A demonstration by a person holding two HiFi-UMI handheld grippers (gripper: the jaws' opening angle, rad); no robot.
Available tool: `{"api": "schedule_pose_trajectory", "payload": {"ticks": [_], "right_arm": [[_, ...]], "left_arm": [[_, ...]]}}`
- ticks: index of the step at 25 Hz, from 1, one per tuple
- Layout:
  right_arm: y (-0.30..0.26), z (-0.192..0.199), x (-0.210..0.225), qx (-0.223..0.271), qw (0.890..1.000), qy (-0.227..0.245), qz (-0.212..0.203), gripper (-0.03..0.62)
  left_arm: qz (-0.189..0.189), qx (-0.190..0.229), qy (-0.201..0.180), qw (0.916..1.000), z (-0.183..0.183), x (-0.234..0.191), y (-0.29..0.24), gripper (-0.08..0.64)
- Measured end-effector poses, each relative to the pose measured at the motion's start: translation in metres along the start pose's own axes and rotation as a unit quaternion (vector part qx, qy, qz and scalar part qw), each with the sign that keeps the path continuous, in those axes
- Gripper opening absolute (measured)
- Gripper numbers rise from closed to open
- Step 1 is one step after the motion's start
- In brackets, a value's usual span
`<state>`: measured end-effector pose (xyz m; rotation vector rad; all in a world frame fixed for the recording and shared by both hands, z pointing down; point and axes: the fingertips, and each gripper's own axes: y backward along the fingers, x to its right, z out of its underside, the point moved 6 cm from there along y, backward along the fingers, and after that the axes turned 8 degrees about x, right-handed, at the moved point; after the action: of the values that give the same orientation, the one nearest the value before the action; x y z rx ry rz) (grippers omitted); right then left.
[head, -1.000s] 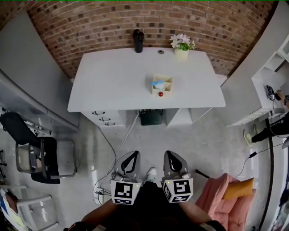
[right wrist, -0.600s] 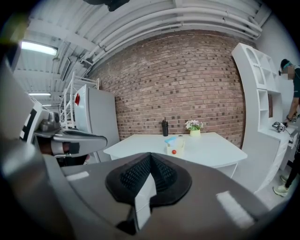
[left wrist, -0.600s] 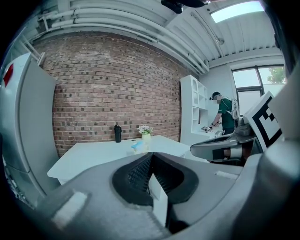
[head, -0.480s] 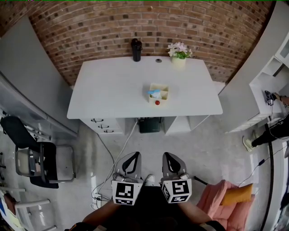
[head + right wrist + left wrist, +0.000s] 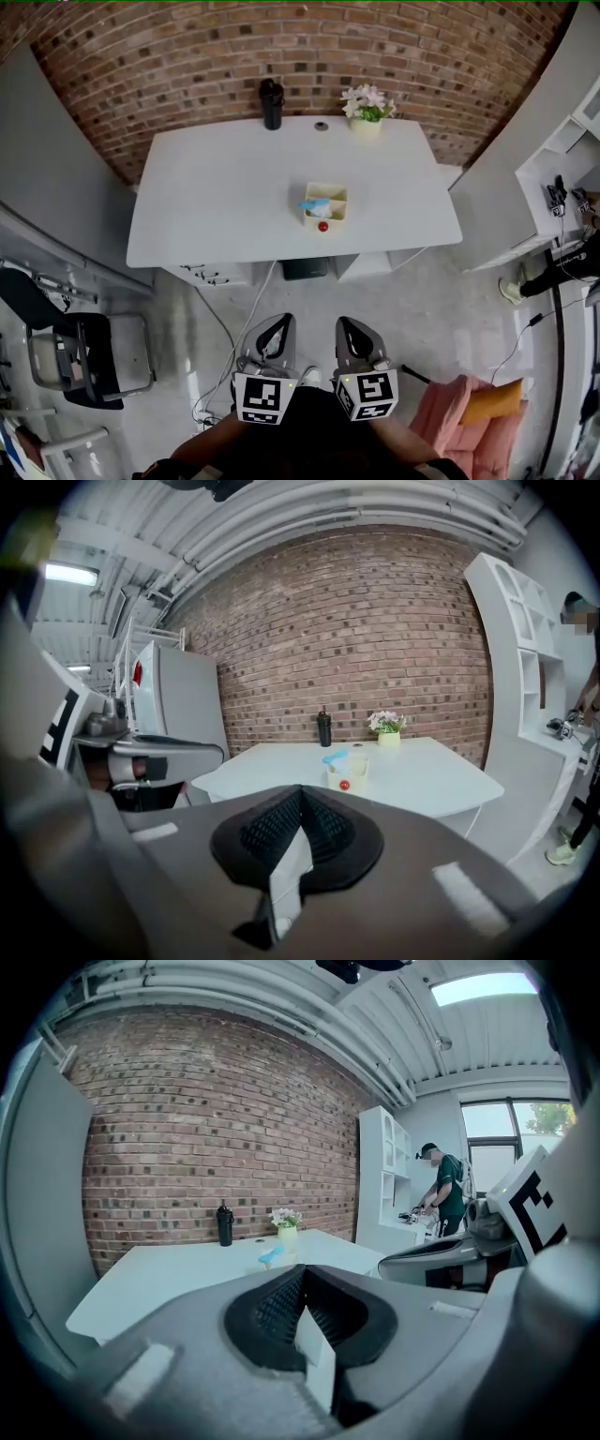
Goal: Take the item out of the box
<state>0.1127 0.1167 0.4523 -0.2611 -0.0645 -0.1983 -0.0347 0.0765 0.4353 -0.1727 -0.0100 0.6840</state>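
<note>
A small cream box (image 5: 324, 204) stands near the middle of the white table (image 5: 216, 202), with a light blue item (image 5: 314, 203) sticking out of it and a red knob on its front. The box (image 5: 349, 769) also shows in the right gripper view, far ahead. Both grippers hang low over the floor, well short of the table. My left gripper (image 5: 273, 332) is shut with nothing in it. My right gripper (image 5: 349, 330) is shut and empty too. In the left gripper view the blue item (image 5: 271, 1256) shows on the table.
A black bottle (image 5: 271, 103) and a flower pot (image 5: 366, 111) stand at the table's far edge by the brick wall. Cables (image 5: 246, 309) trail on the floor. A black chair (image 5: 80, 352) is at left, a pink cushion (image 5: 469, 412) at right. A person (image 5: 446, 1206) stands by white shelves.
The view has drawn nearer to the table, which now looks larger and lower in the frame. Both grippers keep their place and stay shut.
</note>
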Motion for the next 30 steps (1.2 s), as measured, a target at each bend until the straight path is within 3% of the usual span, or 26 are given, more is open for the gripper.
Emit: {"api": "schedule_pose_trajectory", "payload": {"ticks": [18,30], "right_arm": [[-0.104,-0.037,0.018,-0.011,0.998,-0.002,0.063,0.002],[-0.141,-0.048,0.015,-0.017,0.997,0.008,0.078,0.002]], "left_arm": [[0.072,0.004,0.008,0.9974,-0.021,-0.081,-0.103,0.005],[0.077,0.011,0.019,0.9968,-0.023,-0.116,-0.119,0.005]]}}
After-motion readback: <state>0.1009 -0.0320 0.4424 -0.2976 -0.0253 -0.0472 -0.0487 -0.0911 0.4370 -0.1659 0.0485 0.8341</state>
